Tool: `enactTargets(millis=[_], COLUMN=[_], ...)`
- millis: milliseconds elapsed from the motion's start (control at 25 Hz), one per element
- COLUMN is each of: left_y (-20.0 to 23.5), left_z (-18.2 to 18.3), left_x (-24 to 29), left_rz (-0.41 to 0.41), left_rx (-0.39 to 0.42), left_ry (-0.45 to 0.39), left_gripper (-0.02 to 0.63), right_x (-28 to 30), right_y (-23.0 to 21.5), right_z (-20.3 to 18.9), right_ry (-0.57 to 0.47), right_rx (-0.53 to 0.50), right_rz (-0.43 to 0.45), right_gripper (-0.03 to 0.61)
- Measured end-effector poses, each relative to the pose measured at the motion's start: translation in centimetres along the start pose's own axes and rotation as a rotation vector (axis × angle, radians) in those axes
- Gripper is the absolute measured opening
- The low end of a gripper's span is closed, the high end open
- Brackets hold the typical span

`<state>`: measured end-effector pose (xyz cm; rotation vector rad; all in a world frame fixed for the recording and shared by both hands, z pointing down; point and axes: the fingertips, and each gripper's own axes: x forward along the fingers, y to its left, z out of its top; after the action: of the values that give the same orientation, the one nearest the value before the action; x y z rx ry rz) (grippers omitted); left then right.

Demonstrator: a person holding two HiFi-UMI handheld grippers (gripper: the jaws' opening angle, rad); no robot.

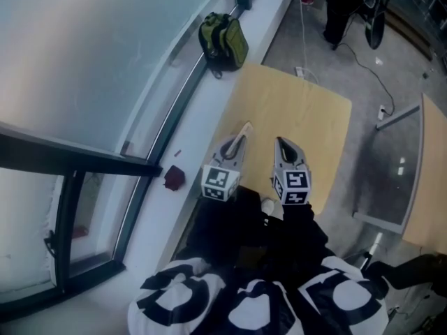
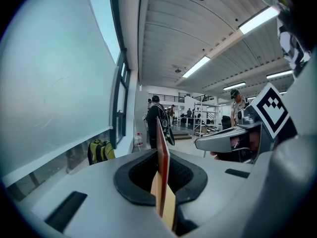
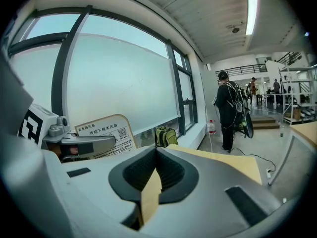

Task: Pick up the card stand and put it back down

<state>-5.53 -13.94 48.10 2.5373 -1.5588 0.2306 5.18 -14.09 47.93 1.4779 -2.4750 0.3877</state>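
The card stand [image 3: 104,133] is a pale arched card with printed text and a small square code. My left gripper [image 1: 241,138] is shut on it and holds it over the wooden table [image 1: 307,117]. In the left gripper view the card stand [image 2: 161,157] is edge-on, a thin reddish strip upright between the pressed jaws of the left gripper [image 2: 158,155]. From the head view the card stand [image 1: 244,131] shows only as a thin pale sliver. My right gripper [image 1: 281,143] hovers beside it, shut, and the right gripper [image 3: 156,157] has nothing in its jaws.
A green backpack [image 1: 223,40] leans on the white window sill [image 1: 202,110] beyond the table's far-left corner. A dark red object [image 1: 173,177] lies on the sill. A person [image 3: 228,110] stands on the floor past the table. Another table [image 1: 433,180] is at the right.
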Motion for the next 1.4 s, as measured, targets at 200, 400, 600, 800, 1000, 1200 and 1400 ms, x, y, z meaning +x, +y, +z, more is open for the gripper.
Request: enactTargets(millis=[200,400,600,800,1000,1200,1400], left_y=[2.2,4.2,5.9,7.4,9.1,10.2,11.6], left_z=[-2.2,-4.5,-5.8,-7.4,-9.2,-11.0,-11.8], left_x=[0.0,1.0,3.5,6.9,10.7,13.5,16.0], left_rz=[0.013,0.007,-0.021,-0.07,-0.125,-0.163,-0.22], left_rx=[-0.029,-0.05,-0.056,-0.055,-0.034,-0.019,0.011], left_ry=[0.033,0.074,0.106,0.136,0.174,0.194,0.197], left_gripper=[0.021,0.021,0.021,0.021,0.021,0.021,0.021], right_x=[1.6,3.4,5.0,6.5,8.2,9.7,11.3], right_y=[0.2,-0.4,-1.4,-2.6,-3.6,-5.6,-6.6], right_z=[-1.9,-3.7,-5.1,-6.5,-8.0,-9.4,-10.2], right_ry=[0.051,0.097,0.144,0.185,0.212,0.233,0.248], right_rx=[0.012,0.03,0.038,0.046,0.059,0.067,0.067], right_rz=[0.018,0.013,0.004,-0.012,-0.008,-0.014,-0.025], right_gripper=[0.017,0.017,0.017,0.017,0.017,0.017,0.017])
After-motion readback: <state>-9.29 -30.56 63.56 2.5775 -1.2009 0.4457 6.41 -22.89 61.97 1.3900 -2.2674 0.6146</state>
